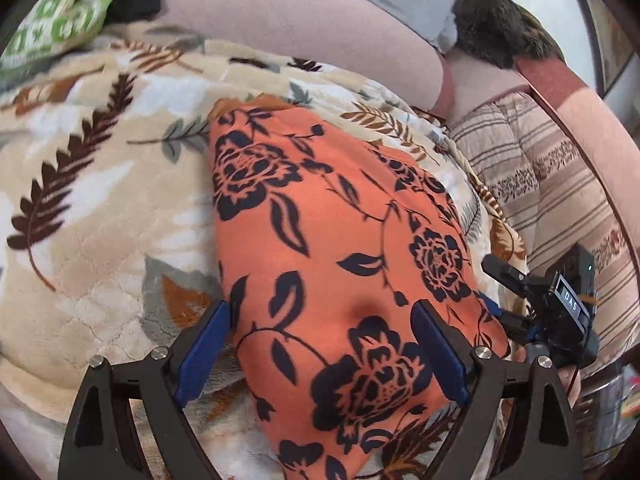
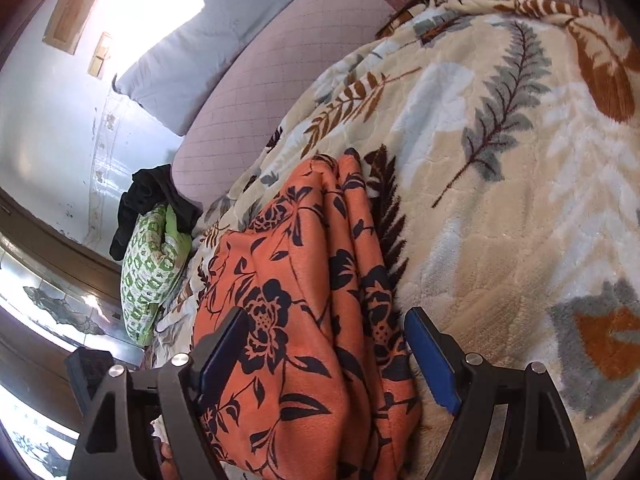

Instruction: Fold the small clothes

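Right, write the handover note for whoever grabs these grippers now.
Left gripper: open, holding nothing, jaws astride the orange flowered cloth.
Right gripper: open, holding nothing, over the same cloth's layered edge.
The cloth lies on the leaf-print blanket, already doubled into layers.
A green patterned cloth with a black garment on it sits at the far end.
Left: finish or neaten this fold; whether those two need folding, I cannot tell.

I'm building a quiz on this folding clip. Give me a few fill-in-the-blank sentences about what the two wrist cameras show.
1. The orange cloth carries a dark ____ print.
2. It lies on a cream blanket patterned with ____.
3. The left gripper and the right gripper both have their jaws ____.
4. A black garment sits on a ____-and-white pillow.

Missing words: floral; leaves; open; green
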